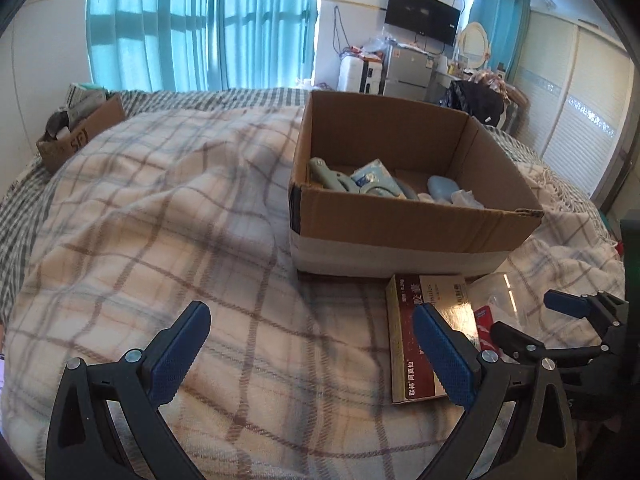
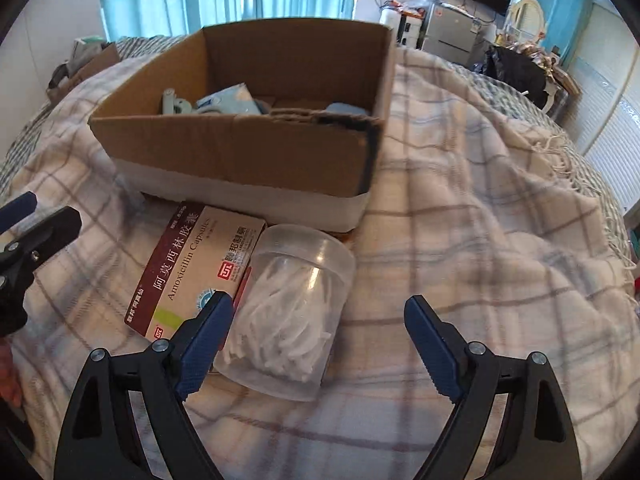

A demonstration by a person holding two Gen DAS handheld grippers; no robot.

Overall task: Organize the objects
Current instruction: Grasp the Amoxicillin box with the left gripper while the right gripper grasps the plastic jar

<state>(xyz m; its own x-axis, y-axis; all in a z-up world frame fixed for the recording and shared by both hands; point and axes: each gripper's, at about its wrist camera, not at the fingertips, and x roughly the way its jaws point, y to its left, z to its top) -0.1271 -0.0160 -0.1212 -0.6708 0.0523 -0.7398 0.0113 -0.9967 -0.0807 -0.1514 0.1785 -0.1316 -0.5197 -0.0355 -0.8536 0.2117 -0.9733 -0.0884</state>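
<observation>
A gold and maroon medicine box (image 2: pixel 196 268) lies on the plaid blanket in front of an open cardboard box (image 2: pixel 248 160); it also shows in the left wrist view (image 1: pixel 420 340). A clear plastic jar of cotton swabs (image 2: pixel 288 312) lies on its side right of the medicine box. My right gripper (image 2: pixel 320 320) is open, with the jar between its fingers near the left one. My left gripper (image 1: pixel 312 328) is open and empty, its right finger (image 1: pixel 444 356) over the medicine box. The cardboard box (image 1: pixel 400 220) holds several pale blue items (image 1: pixel 360 180).
A smaller cardboard box (image 1: pixel 80 132) with items stands at the bed's far left. The plaid blanket (image 1: pixel 180 220) covers the bed. A fridge, TV and cluttered shelves stand beyond the bed. My right gripper shows at the right of the left wrist view (image 1: pixel 532 316).
</observation>
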